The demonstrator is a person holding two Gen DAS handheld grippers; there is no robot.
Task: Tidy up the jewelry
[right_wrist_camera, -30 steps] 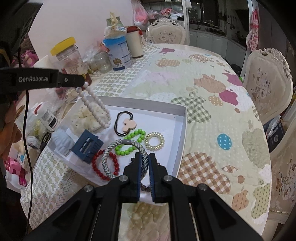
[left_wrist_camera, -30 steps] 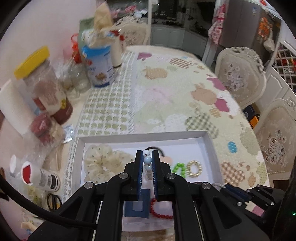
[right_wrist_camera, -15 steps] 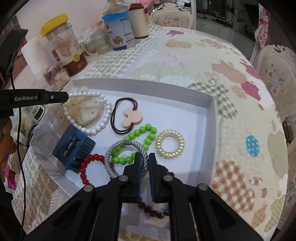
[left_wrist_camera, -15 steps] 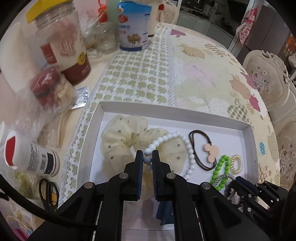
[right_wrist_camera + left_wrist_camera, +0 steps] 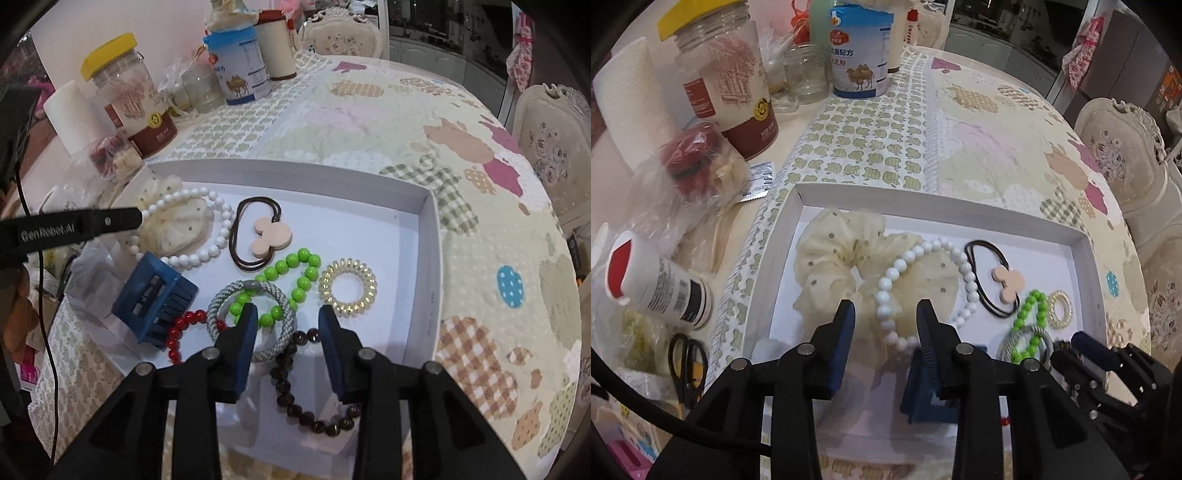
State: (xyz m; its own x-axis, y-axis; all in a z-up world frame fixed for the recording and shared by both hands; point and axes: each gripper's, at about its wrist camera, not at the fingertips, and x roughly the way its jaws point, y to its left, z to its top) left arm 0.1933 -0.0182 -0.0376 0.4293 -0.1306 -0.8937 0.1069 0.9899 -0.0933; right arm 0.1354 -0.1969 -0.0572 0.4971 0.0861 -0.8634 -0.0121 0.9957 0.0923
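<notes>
Both grippers' jaws have just been opening. The left gripper (image 5: 885, 310) straddles the white bead bracelet (image 5: 891, 275) unclamped. The right gripper (image 5: 284, 317) stands parted over the dark bead bracelet (image 5: 291, 400).

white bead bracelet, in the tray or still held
In the tray. The white bead bracelet lies on the cream scrunchie; the left gripper jaws, just opened, stand clear of its beads.

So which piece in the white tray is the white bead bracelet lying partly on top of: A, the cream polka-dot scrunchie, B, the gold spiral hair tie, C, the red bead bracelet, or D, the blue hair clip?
A: the white bead bracelet drapes across the cream polka-dot scrunchie in the white tray, apart from the others.
</notes>
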